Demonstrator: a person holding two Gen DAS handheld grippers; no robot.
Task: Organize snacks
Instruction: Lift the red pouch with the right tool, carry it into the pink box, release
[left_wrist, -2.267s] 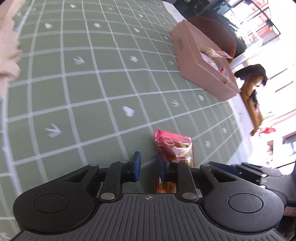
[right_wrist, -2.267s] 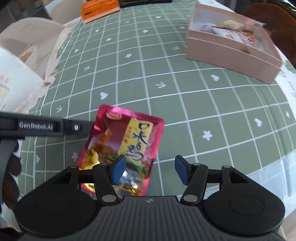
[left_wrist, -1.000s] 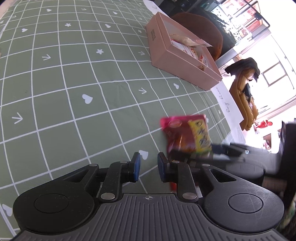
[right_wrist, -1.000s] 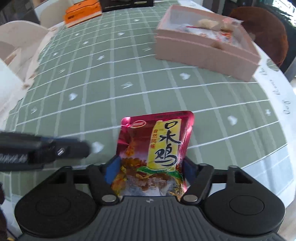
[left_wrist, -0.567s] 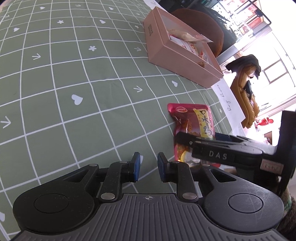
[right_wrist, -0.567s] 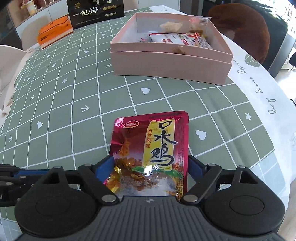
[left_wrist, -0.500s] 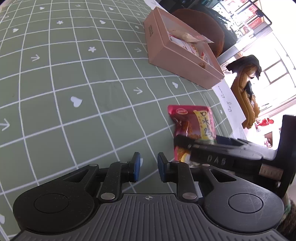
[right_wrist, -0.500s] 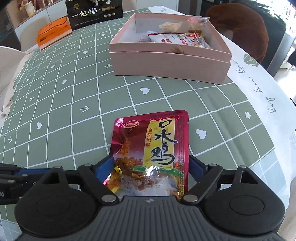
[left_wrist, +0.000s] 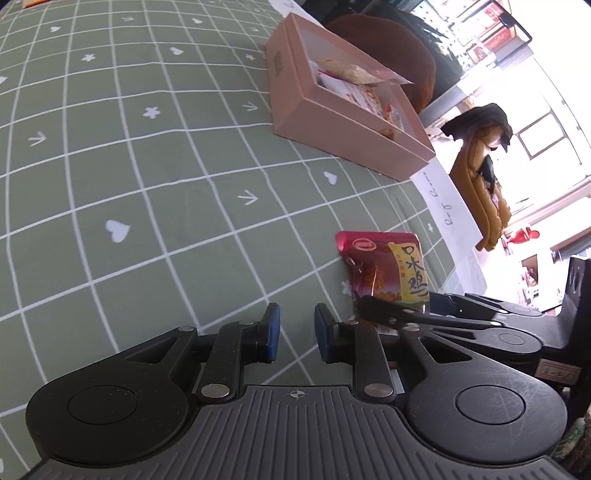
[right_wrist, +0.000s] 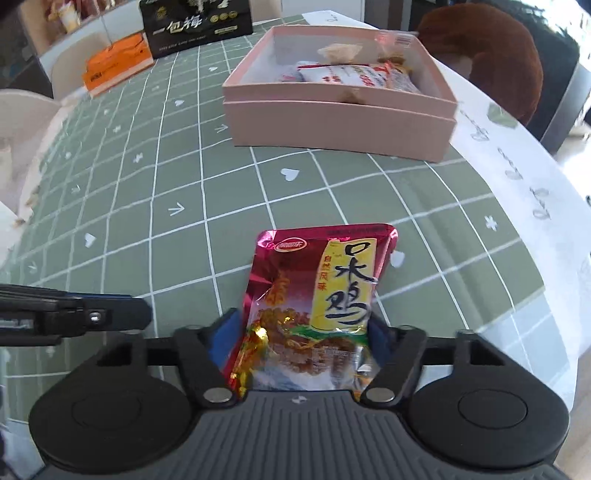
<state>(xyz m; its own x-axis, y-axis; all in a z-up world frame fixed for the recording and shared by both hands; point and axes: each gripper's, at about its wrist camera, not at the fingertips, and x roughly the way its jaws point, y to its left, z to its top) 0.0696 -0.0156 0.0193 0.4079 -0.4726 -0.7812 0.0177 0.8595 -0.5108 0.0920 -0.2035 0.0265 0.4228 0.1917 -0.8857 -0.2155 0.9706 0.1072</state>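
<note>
Blue pads of right gripper (right_wrist: 304, 332): seen on either side of the lower half of a red snack pouch (right_wrist: 317, 306); the jaws are closing, and both pads are pressed against the pouch's edges, which are crumpled inward between them.
Left gripper (left_wrist: 296, 330): blue pads are held a narrow gap apart, with nothing between them; only the cloth is seen through the gap.
Pouch position: its lower end is gripped by the right gripper, and its top edge points toward the pink box; in the left wrist view the pouch (left_wrist: 388, 273) is seen just right of the left gripper, with the right gripper's black fingers across its lower end.
Pouch print: large black Chinese characters "口水鸡" are printed on a yellow panel, with smaller characters beside them; a red oval brand logo sits at the top left, too small to be read.
Pink box (right_wrist: 340, 122): an open cardboard box is placed farther up the table, well apart from the pouch; several snack packets in white and red wrappers are lying inside.
Tablecloth (right_wrist: 177, 177): green, crossed by a white grid, dotted with white hearts, arrows and flowers.
Black box (right_wrist: 195, 26): gold characters "一包梅" are read at the far edge.
Orange box (right_wrist: 118, 64): set beside the black one; its writing cannot be made out.
</note>
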